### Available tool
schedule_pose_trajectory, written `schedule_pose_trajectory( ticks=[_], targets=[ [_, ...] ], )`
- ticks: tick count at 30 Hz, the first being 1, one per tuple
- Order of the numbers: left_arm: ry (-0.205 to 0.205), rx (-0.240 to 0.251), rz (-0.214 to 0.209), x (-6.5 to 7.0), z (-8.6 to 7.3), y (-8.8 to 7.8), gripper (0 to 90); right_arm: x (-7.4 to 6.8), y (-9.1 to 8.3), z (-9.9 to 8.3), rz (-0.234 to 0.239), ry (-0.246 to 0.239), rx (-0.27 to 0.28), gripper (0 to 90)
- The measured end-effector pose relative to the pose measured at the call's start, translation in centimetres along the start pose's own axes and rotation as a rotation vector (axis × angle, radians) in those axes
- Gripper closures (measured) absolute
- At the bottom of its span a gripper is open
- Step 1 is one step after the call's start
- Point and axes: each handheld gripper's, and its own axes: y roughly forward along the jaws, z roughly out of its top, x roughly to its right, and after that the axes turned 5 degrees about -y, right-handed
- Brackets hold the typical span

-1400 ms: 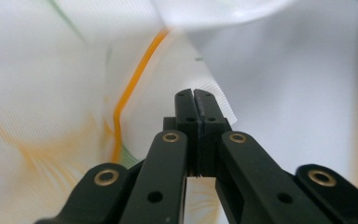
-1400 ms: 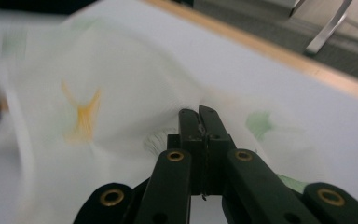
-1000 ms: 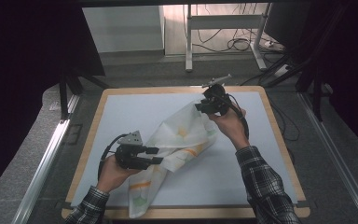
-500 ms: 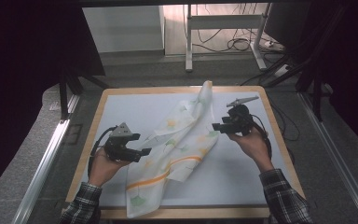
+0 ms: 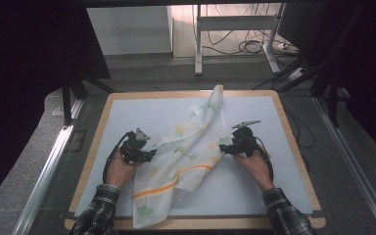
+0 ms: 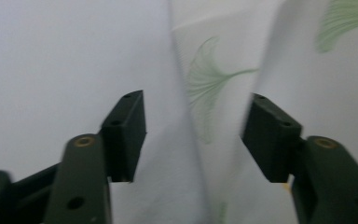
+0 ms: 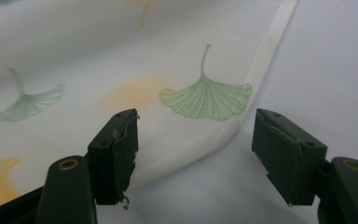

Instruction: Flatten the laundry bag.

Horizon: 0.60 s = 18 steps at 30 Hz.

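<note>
A white cloth printed with green and yellow ginkgo leaves and an orange stripe lies crumpled diagonally across the white mat, from the far edge to the near edge. My left gripper is at the cloth's left edge, open, with a raised fold of cloth between its jaws. My right gripper is at the cloth's right edge, open, its jaws straddling the hemmed edge near a green leaf print.
The mat sits on a wooden board with a dark floor around it. A metal rail runs along the left, a table frame and cables stand at the back.
Both hands came down and toward the near side. The right gripper let go of the lifted cloth, which now lies spread on the mat. Both grippers now sit at its side edges.
</note>
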Motion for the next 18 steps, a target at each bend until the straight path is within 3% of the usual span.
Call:
schedule_pose_trajectory(
  ticks=[2, 3, 4, 5, 6, 7, 10, 12, 13, 14, 15, 16, 17, 18],
  targets=[
    [-0.008, -0.011, -0.017, -0.2, 0.0, 0.4, 55.2, -0.1, 0.5, 0.0, -0.019, -0.013, -0.018, 36.3],
    [0.011, -0.024, -0.040, -0.3, 0.0, 1.0, 62.3, -0.7, 1.0, 0.0, -0.084, -0.048, -0.027, 49.0],
    [0.003, -0.027, -0.048, -0.3, 0.2, 1.2, 73.4, -1.2, 1.1, 0.0, -0.131, -0.081, -0.032, 59.0],
    [0.009, -0.033, -0.046, -0.3, 0.4, 1.3, 82.2, -1.5, 1.0, 0.0, -0.109, -0.091, -0.029, 68.1],
    [0.009, -0.033, -0.046, -0.3, 0.4, 1.3, 88.4, -1.5, 1.0, 0.0, -0.109, -0.091, -0.029, 68.1],
    [0.027, -0.044, -0.015, -0.1, 0.8, 1.5, 88.9, -2.1, 0.9, 0.1, -0.097, -0.110, -0.042, 88.2],
    [-0.008, -0.033, 0.015, -0.6, 0.8, 1.2, 89.0, -2.6, 0.4, 0.4, -0.097, -0.134, -0.084, 89.1],
    [-0.030, -0.025, 0.030, -1.1, 0.7, 1.0, 88.9, -2.5, -0.3, 0.6, -0.089, -0.123, -0.076, 89.0],
    [-0.089, -0.031, 0.034, -2.2, 0.3, 0.8, 88.7, -2.0, -2.7, 1.2, -0.074, -0.093, -0.039, 89.0],
    [-0.089, -0.031, 0.034, -2.2, 0.3, 0.8, 88.2, -2.0, -2.7, 1.2, -0.074, -0.093, -0.039, 89.0],
    [-0.145, -0.050, 0.049, -3.3, -0.2, 0.9, 85.3, -1.2, -5.8, 2.2, -0.108, -0.096, 0.009, 88.7],
    [-0.145, -0.050, 0.049, -3.3, -0.2, 0.9, 80.1, -1.2, -5.8, 2.2, -0.108, -0.096, 0.009, 88.7],
    [-0.190, -0.036, 0.060, -4.0, -0.4, 0.9, 71.2, -0.2, -8.0, 3.2, -0.110, -0.081, 0.057, 83.3],
    [-0.191, -0.037, 0.073, -4.2, -0.4, 0.8, 62.8, 0.0, -8.4, 3.6, -0.121, -0.077, 0.063, 71.8]
  ],
)
